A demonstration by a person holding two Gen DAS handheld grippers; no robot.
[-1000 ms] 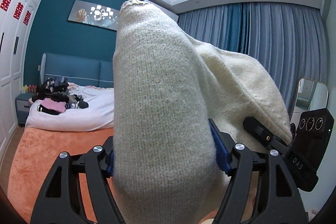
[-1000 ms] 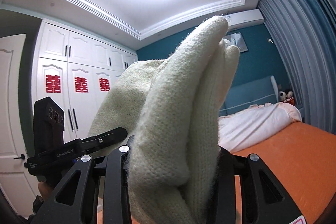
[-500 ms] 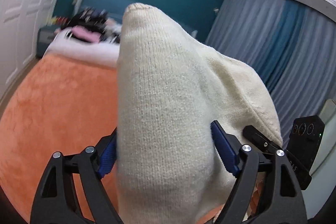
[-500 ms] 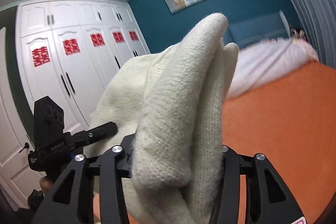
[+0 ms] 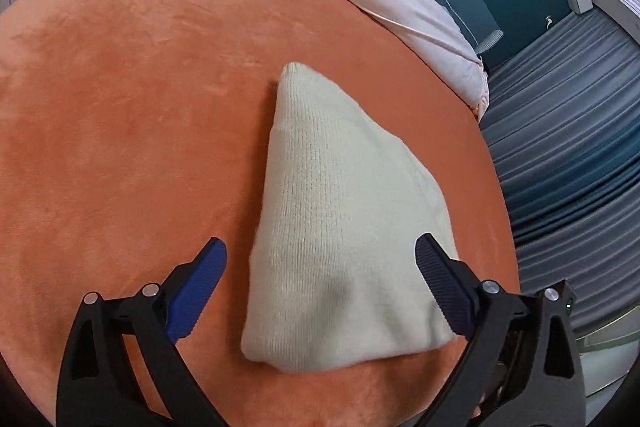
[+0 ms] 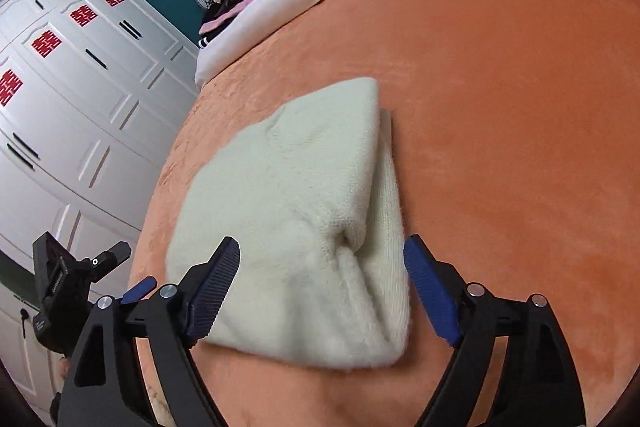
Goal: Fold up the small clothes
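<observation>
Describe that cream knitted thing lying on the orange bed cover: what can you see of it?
The cream knitted garment looks soft and woolly, with fine ribbed stitches. It is folded into a compact bundle of several layers, their edges stacked along one side. It lies flat on the orange bed cover, tapering to a narrow far end. Both the left hand-held gripper and the right hand-held gripper are open around its near end, not clamping it.

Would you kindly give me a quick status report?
Both grippers open: left gripper, right gripper. Folded cream knit flat on orange blanket. Nothing obstructing.
</observation>
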